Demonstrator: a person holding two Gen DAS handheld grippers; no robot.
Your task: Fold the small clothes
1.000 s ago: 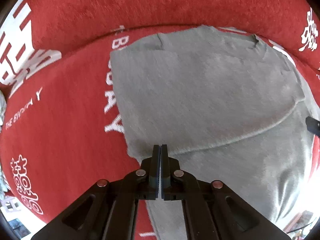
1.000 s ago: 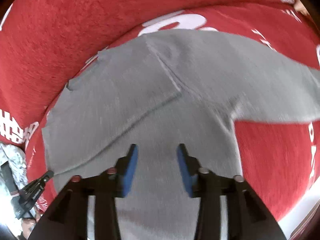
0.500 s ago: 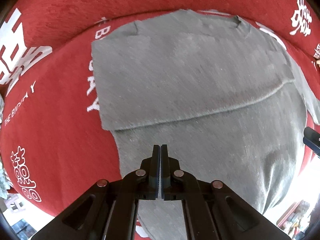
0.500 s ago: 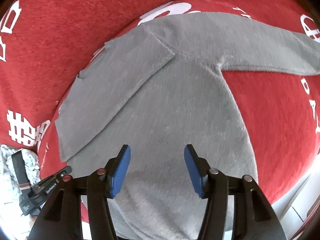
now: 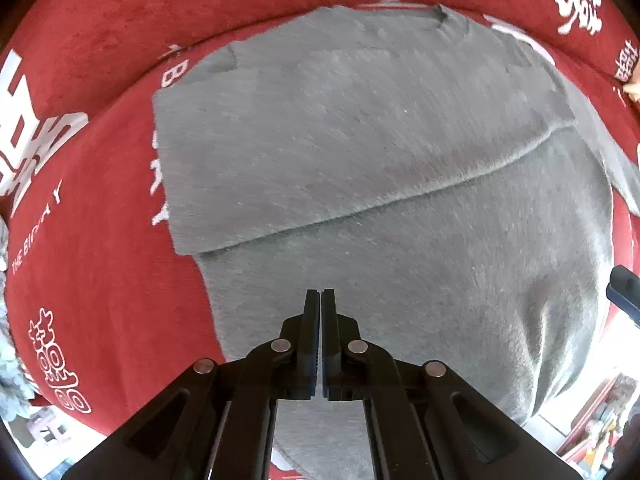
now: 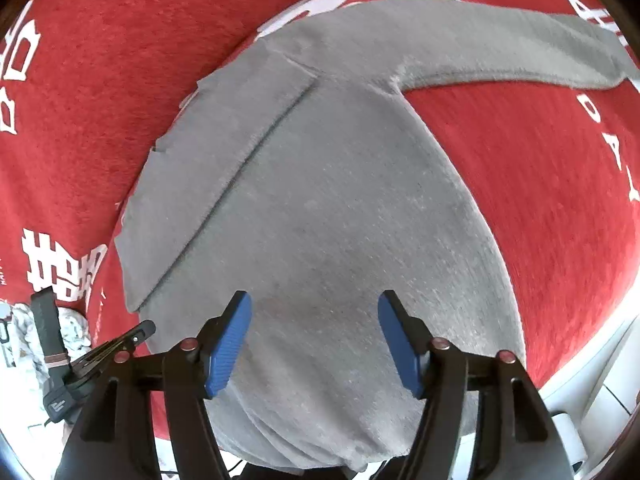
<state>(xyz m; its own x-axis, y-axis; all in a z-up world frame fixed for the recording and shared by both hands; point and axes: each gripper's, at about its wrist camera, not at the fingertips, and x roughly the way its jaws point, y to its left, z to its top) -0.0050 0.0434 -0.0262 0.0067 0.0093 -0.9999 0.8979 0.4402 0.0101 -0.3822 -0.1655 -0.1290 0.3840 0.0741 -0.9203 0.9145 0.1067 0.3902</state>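
A: Where is the garment lying?

B: The grey top (image 5: 400, 184) is lying spread on the red cloth with white lettering (image 5: 100, 208). One side is folded over the body, its edge running as a slanted line across the fabric. In the right wrist view the other sleeve (image 6: 500, 52) is stretching out flat over the red, away from the body.

A: And the tongs?

B: The left gripper (image 5: 321, 300) is hanging over the lower part of the top, pointing down, its fingers clenched together with nothing between them. The right gripper (image 6: 314, 312) is standing released; its jaws have just been opening, and the blue pads (image 6: 228, 344) are sitting well apart above the grey fabric, gripping nothing.

A: Anything else in sight?

B: The left gripper is showing at the lower left of the right wrist view, beside the cloth's edge.
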